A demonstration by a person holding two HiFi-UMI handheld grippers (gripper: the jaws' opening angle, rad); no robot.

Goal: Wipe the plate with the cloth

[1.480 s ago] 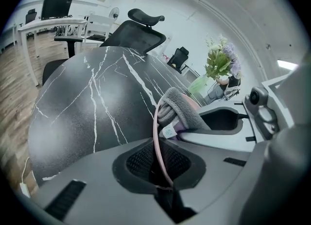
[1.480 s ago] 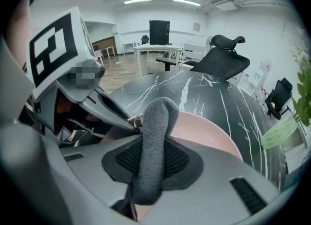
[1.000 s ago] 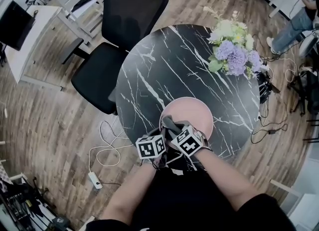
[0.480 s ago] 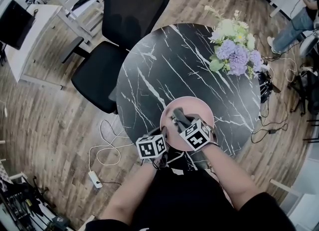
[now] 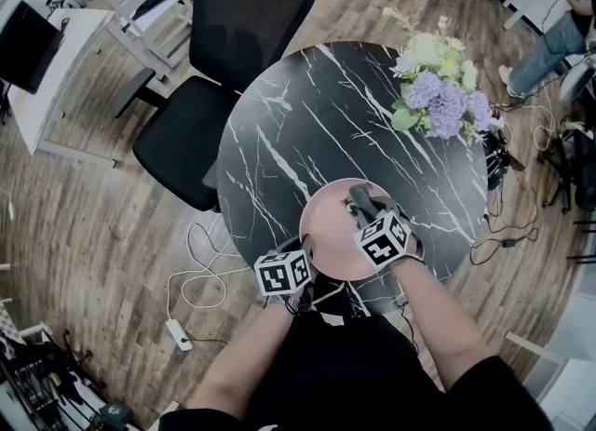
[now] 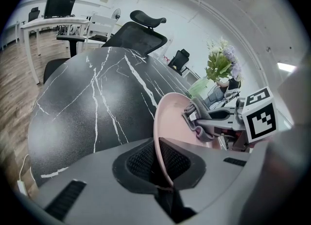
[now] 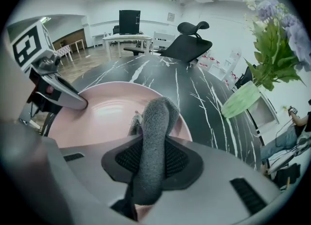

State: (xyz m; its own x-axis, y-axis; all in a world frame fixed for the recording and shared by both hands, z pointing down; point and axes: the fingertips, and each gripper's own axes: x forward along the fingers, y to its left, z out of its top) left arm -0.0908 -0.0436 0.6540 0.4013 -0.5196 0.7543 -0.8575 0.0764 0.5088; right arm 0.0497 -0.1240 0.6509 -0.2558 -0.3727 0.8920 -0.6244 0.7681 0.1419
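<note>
A pink plate [image 5: 331, 234] lies on the black marble table near its front edge. My left gripper [image 5: 304, 250] is shut on the plate's near left rim; the rim [image 6: 158, 141] runs between its jaws in the left gripper view. My right gripper [image 5: 361, 204] is shut on a grey cloth [image 7: 154, 136], which stands folded between its jaws and presses on the plate's right side [image 7: 107, 110]. In the left gripper view the cloth [image 6: 201, 119] touches the plate's far part.
A bunch of purple and white flowers [image 5: 436, 94] in a green vase [image 7: 243, 100] stands at the table's back right. A black office chair [image 5: 228, 57] is beyond the round table [image 5: 289, 131]. Cables [image 5: 200, 271] lie on the wood floor at the left.
My right gripper has carried the cloth across the plate from its near left side to its right side. The left gripper and the plate have stayed put.
</note>
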